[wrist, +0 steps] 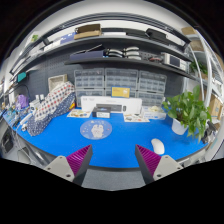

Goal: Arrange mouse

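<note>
Hand-held gripper [112, 163] was empty, fingers spread wide apart, w/ nothing between them. White mouse [157, 147] lay on the blue surface [60, 140], just ahead of the right finger & slightly outboard of it, not centred in the gap. Long axis ran roughly away from the camera. Next move prob needs a shift right + forward to straddle the mouse.
</note>
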`<act>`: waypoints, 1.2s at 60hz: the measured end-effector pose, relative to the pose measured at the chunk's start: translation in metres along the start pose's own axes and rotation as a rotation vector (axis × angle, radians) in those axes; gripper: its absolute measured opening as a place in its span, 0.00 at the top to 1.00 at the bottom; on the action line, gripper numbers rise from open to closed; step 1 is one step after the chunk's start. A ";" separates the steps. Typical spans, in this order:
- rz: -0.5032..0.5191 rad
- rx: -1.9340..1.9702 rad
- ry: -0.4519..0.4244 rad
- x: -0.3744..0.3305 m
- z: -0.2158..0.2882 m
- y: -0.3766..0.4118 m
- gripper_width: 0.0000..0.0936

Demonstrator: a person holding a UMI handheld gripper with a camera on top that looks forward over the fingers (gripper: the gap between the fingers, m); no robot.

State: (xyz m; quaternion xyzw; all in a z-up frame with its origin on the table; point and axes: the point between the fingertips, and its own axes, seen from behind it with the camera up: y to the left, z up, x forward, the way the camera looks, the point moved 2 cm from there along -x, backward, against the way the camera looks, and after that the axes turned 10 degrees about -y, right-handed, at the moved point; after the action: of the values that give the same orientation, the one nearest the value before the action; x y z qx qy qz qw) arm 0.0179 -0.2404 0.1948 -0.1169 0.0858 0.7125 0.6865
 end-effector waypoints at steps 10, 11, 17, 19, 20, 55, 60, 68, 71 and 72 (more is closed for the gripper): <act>-0.007 0.001 0.090 0.001 -0.052 -0.023 0.06; -0.009 0.002 0.099 0.002 -0.058 -0.027 0.06; -0.046 0.003 0.143 0.005 -0.088 -0.058 0.06; -0.059 0.004 0.158 0.007 -0.097 -0.069 0.06; -0.066 0.006 0.166 0.008 -0.101 -0.076 0.06; -0.145 0.025 0.300 0.154 -0.146 -0.243 0.08; -0.120 0.021 0.293 0.180 -0.143 -0.246 0.11; -0.090 0.041 0.313 0.205 -0.143 -0.248 0.22; -0.077 0.063 0.316 0.210 -0.143 -0.245 0.29; -0.076 0.067 0.319 0.210 -0.143 -0.246 0.32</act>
State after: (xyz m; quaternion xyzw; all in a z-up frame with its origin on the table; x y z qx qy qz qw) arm 0.2645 -0.0690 0.0076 -0.2088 0.2132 0.6552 0.6940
